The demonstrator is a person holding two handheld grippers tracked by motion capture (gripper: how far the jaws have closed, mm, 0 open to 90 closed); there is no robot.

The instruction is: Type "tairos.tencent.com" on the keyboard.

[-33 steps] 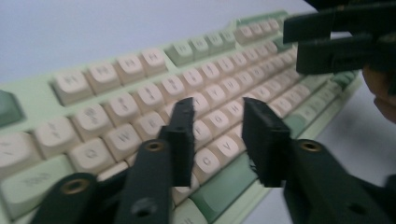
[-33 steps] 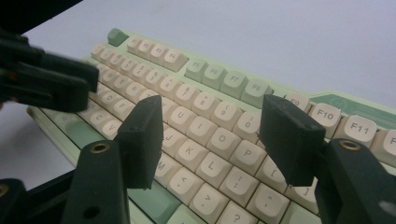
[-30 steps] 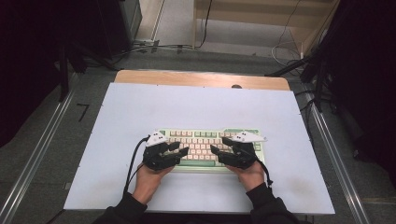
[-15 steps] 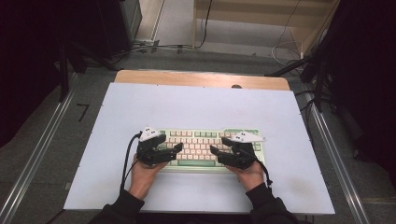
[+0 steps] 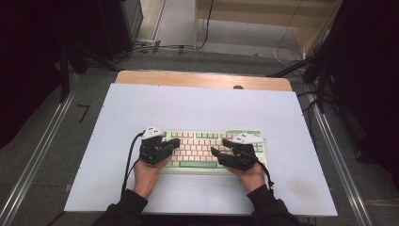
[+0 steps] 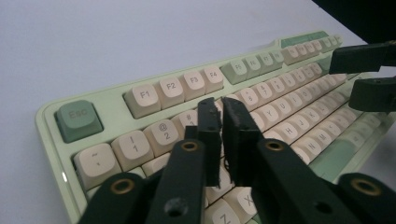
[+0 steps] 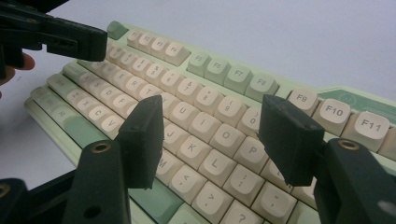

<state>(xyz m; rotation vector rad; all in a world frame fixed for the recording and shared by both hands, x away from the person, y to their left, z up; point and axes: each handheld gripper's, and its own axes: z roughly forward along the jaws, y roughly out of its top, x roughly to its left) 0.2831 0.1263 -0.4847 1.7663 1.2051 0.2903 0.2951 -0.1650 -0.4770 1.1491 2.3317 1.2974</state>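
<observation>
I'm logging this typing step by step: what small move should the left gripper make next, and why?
Probably press straight down: the left gripper has just closed, nothing between its jaws, tips poised over the keyboard near the 3 and W keys. The right gripper hangs open above its own half.

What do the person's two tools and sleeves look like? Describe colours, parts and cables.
Both the left tool and the right tool are black with a pale plate on top and brass-coloured rivets on the arms. A black cable trails from the left one. The sleeves are dark.

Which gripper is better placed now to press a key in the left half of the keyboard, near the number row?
Left, probably. The left gripper has its jaws shut into one tip just over the keyboard there; the right gripper stands open over the right half.
</observation>
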